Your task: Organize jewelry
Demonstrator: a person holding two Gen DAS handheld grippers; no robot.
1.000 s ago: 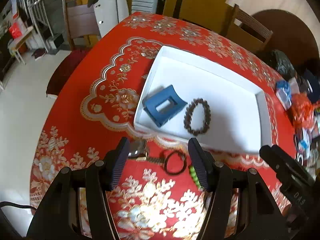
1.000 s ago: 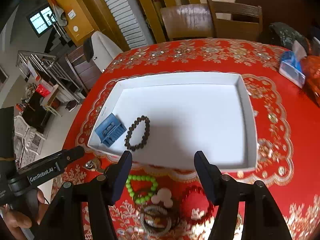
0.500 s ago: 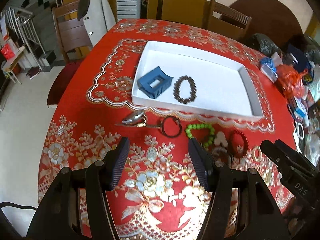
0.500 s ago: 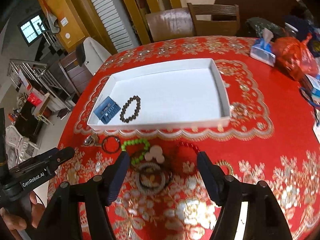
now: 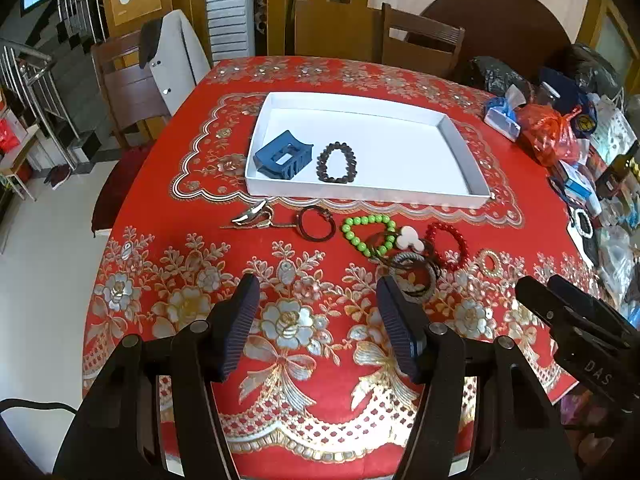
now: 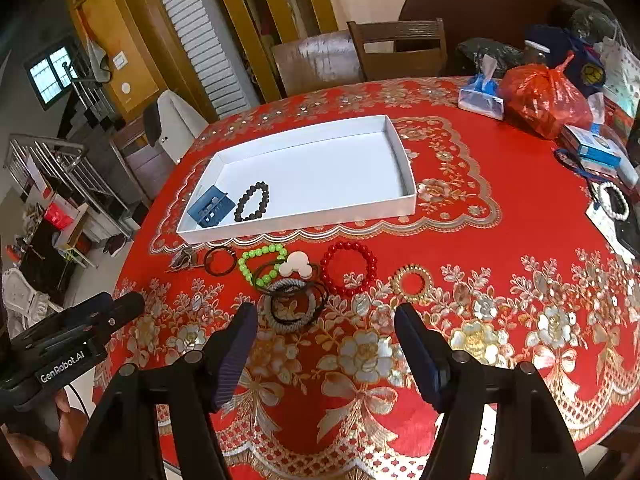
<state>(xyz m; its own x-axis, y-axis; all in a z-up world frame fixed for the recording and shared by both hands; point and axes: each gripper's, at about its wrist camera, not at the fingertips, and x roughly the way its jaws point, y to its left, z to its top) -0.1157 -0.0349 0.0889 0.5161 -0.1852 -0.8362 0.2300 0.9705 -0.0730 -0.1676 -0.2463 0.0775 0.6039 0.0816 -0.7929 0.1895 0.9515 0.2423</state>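
Several bags (image 6: 544, 100) beyond white tray (image 6: 404, 204)

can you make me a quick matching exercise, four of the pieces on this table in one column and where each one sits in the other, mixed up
Things:
1. blue hair claw clip
2. green bead bracelet
3. red bead bracelet
4. gold ring-shaped piece

Places:
A. on the tablecloth, between the white flower-shaped piece and the gold ring-shaped piece
B. inside the white tray, at its left end beside the dark bead bracelet
C. on the tablecloth, last at the right end of the row
D. on the tablecloth, just right of the dark thin hoop

Pairs: 1-B, 2-D, 3-A, 4-C
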